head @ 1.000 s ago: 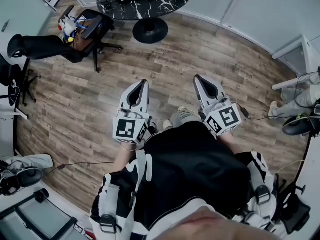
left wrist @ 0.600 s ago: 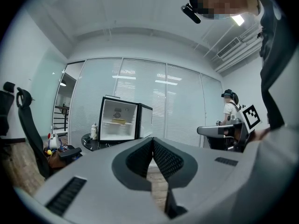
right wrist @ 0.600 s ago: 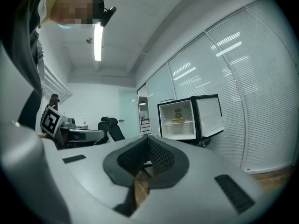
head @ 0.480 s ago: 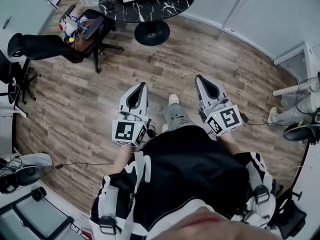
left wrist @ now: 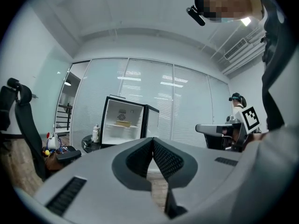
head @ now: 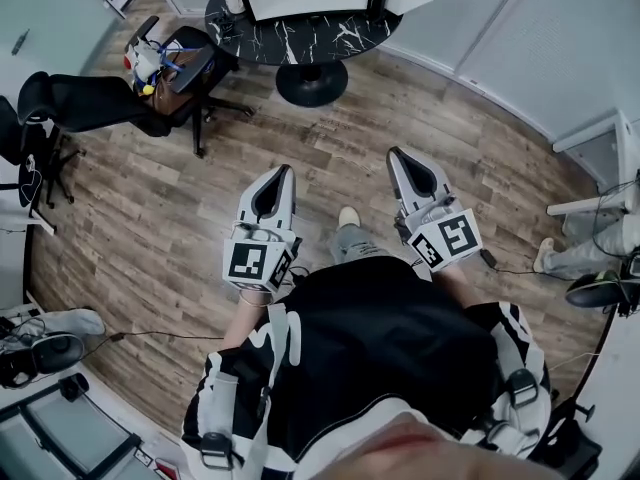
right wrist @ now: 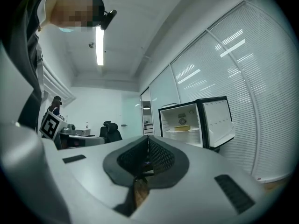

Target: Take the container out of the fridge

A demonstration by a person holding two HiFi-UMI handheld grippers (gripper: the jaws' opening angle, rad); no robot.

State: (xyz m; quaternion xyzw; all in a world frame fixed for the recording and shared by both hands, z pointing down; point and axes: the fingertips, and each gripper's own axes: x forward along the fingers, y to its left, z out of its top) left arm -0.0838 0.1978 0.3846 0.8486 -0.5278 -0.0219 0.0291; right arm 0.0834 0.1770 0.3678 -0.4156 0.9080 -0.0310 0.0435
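Okay, person is standing on the wood floor [head: 450, 158], holding both grippers out level in front of the body, side by side and apart. Left gripper [head: 285, 170] is showing its jaws pressed fully together in the left gripper view, with nothing between them. Right gripper [head: 396, 154] is the same in the right gripper view: jaws closed tight, gripping nothing. Both are pointing toward the fridge [left wrist: 124, 124], which is sitting well ahead of them on a round black marble-top table [head: 290, 30]. Fridge door [right wrist: 219, 119] is hanging wide open, swung out to the right in the right gripper view. Container [right wrist: 182, 127], flat and yellowish, is lying on the shelf inside the fridge, far from either gripper and untouched. White bottle [left wrist: 96, 133] is standing on the table just left of the fridge. Black office chair [head: 95, 98] is sitting off to the left, with a second chair loaded with clutter [head: 165, 63] beside it near the table. Person's shoe [head: 348, 217] is showing on the floor between the two grippers.
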